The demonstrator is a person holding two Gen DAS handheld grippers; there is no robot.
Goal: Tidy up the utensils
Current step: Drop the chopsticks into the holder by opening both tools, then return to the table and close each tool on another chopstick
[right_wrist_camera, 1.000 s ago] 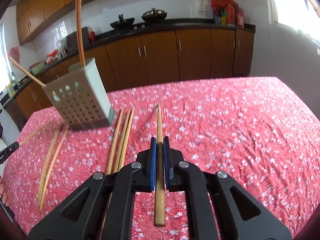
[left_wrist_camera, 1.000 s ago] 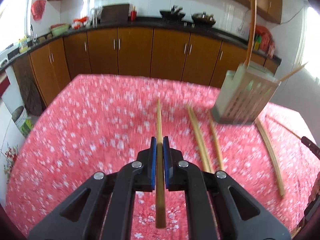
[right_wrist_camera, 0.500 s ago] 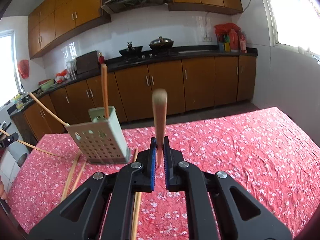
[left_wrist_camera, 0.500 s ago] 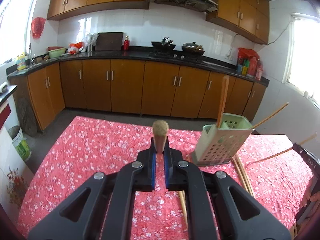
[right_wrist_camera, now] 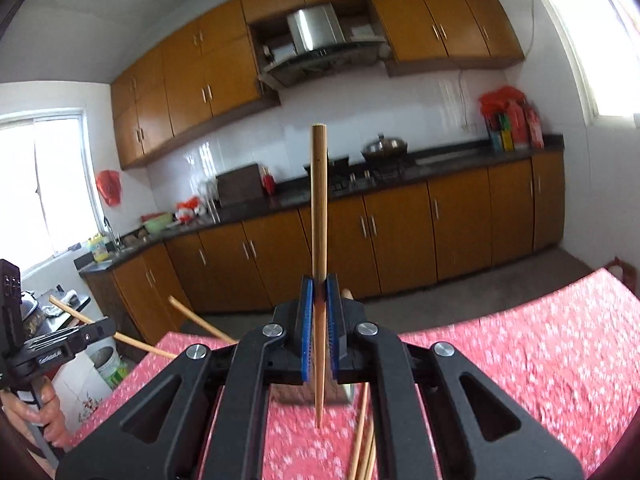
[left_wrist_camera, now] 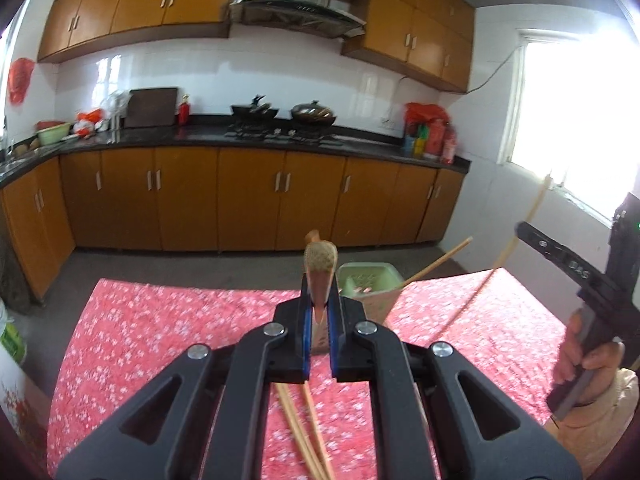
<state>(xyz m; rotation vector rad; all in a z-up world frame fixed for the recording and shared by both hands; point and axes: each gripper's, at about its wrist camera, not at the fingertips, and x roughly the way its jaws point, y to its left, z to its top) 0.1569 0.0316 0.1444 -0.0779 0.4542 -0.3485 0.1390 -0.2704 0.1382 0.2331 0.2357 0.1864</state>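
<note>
**Both chopsticks up, holder ahead and below**

You are working over the table (left_wrist_camera: pixel 160 320) with the red flowered cloth. The green perforated utensil holder (left_wrist_camera: pixel 366 280) stands toward the table's far edge, and loose chopsticks (left_wrist_camera: pixel 304 432) lie on the cloth on your side of it.

Your left gripper (left_wrist_camera: pixel 319 320) is pinching a chopstick (left_wrist_camera: pixel 320 260) that points nearly back at the lens, thick end foremost. The holder's open mouth sits just beyond and slightly right of those jaws, so this hand looks the nearer one.

Your right gripper (right_wrist_camera: pixel 319 320) is clamped on another chopstick (right_wrist_camera: pixel 319 208), long axis almost upright, thin tip hanging below the jaws above the cloth. Here the gripper body mostly hides the holder. Two chopsticks (right_wrist_camera: pixel 198 322) already lean out to its left. Bring each stick tip-down over the mouth.
</note>
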